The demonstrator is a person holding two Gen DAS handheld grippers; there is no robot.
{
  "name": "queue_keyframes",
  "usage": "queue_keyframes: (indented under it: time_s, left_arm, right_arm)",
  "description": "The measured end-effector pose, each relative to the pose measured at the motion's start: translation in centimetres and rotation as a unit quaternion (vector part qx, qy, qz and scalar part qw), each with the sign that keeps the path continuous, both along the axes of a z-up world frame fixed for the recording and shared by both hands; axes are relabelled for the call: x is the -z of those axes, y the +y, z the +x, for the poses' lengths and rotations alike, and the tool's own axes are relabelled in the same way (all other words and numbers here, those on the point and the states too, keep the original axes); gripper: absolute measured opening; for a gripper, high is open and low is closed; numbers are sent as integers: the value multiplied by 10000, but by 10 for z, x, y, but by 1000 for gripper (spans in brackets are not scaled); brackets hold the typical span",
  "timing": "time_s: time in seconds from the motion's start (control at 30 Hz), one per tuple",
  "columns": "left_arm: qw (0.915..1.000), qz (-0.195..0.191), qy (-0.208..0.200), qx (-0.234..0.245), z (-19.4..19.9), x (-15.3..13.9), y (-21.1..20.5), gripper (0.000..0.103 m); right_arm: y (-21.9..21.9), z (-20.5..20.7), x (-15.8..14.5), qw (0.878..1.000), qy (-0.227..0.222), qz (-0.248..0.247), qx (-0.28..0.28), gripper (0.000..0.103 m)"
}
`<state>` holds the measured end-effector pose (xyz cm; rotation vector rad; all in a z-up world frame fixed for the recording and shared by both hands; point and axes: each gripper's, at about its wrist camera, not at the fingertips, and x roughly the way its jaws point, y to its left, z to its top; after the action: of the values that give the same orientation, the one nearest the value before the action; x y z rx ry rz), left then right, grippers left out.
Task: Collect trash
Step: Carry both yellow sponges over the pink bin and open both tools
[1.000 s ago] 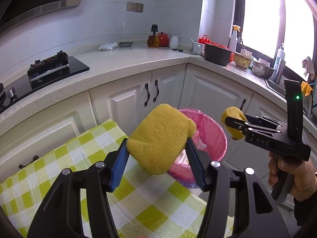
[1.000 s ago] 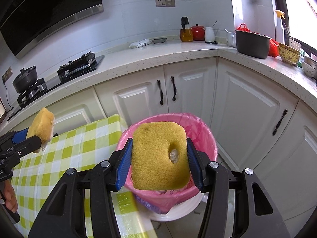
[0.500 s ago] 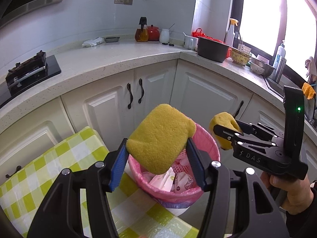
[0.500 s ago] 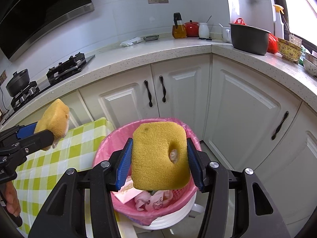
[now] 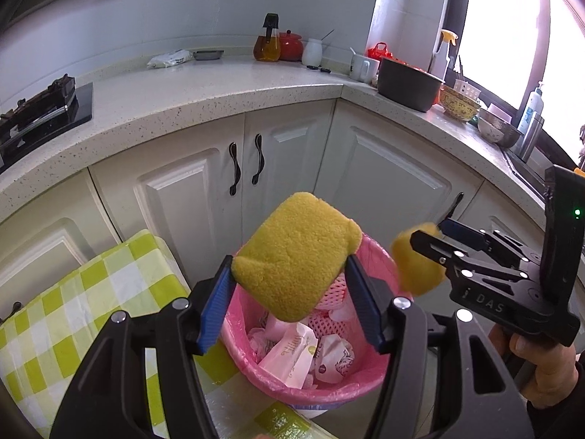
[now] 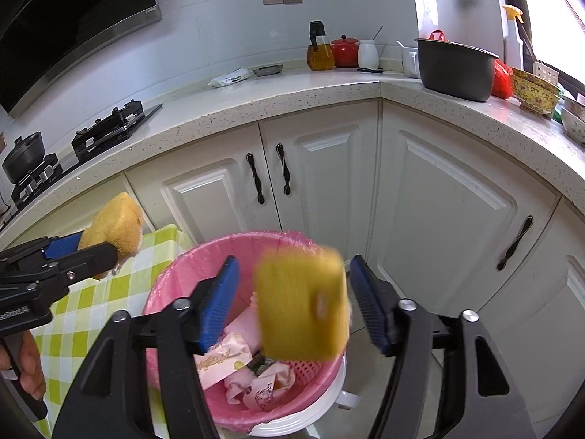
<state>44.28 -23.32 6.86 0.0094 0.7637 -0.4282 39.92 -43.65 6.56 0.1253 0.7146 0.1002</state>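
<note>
My left gripper (image 5: 289,292) is shut on a yellow sponge (image 5: 296,259) and holds it above the near rim of the pink-lined trash bin (image 5: 380,384); it also shows in the right wrist view (image 6: 109,248). My right gripper (image 6: 294,303) is open over the bin (image 6: 175,270). A second yellow sponge (image 6: 301,303), blurred, hangs free between its blue pads, touching neither. It shows in the left wrist view (image 5: 416,259) too. The bin holds pink wrappers and paper.
A green-and-white checked tablecloth (image 5: 73,314) lies left of the bin. White cabinets (image 6: 329,168) stand behind it under a speckled counter (image 5: 219,84) with a gas hob (image 6: 109,124), a dark pot (image 6: 453,69) and jars.
Both grippers moved in over the bin. My right gripper opened and let go of its sponge, which is dropping. My left gripper still grips its sponge.
</note>
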Motion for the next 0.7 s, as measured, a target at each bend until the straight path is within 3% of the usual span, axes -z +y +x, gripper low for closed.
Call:
queue_keyframes:
  time_s: [0.03,0.13,0.3,0.4,0.7]
  left_arm:
    - [10000,18,19,-11,2,2,-1,59]
    - [9999,71,79,-66,9,7,-2,76]
    - [9999,43,92,-71,9,10,0,76]
    - [9999,-4,54,-98,2,9,7,76]
    - [9996,-205,-168,-117,-53,-1,30,85]
  right_arm:
    - [0,1,1,10000,4,-10,-1,61]
    - [-1,5,4,10000,36,-26,-4,61]
    - [-4,3,5,10000,32,-23,32,62]
    - [-7,-4,3,9999,-54,-38,104,69]
    - [-11,-49,1,9994,-260,-114,199,78]
